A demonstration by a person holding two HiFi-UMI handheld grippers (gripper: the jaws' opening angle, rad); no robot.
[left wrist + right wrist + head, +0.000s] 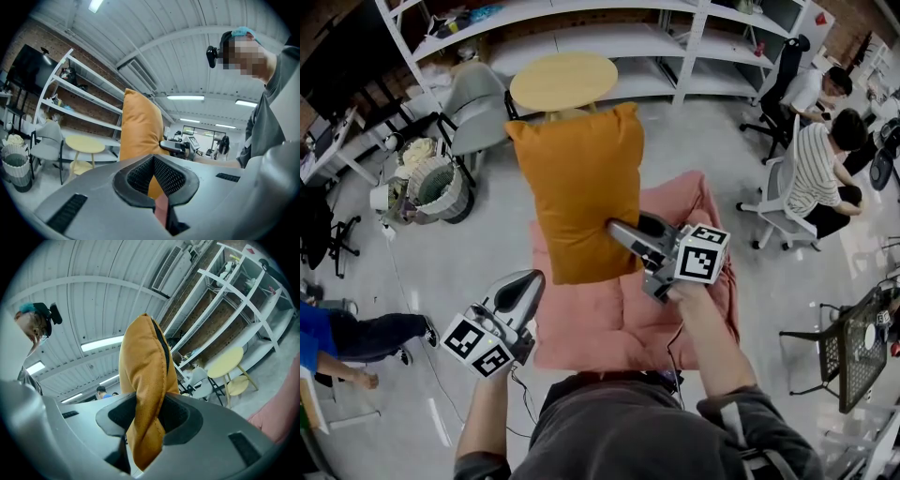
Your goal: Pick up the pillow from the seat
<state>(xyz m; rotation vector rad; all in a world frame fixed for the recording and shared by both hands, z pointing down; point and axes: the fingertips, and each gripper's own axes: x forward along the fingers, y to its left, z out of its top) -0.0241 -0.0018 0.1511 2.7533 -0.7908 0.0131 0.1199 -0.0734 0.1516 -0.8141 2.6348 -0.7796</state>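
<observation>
Here, the right gripper (614, 228) clamps one edge of an orange pillow (577, 187), which rises upright from its jaws above the pink seat (609, 323). Beside it, the left gripper (530, 278) is closed and empty.

A: Light ok?
B: Yep, bright & even, from overhead. Long ceiling lights (185, 97) showed in both gripper views, w/ slight bloom round them. No hard shadows. Floor (422, 281) was glossy, had pale glare streaks.
A: Sharpness?
B: Head view was crisp mid-frame; pillow (577, 187) evenly lit, colours a bit washed. Gripper views had heavy fisheye: shelves (234, 296) bent, corners went black.
A: Focus?
B: Close stuff was soft. Left tongs (153, 161) & right tongs (147, 416) looked smeared near the lens, bkgd sharper. Pillow fabric btw the right tongs fell darker low down.
</observation>
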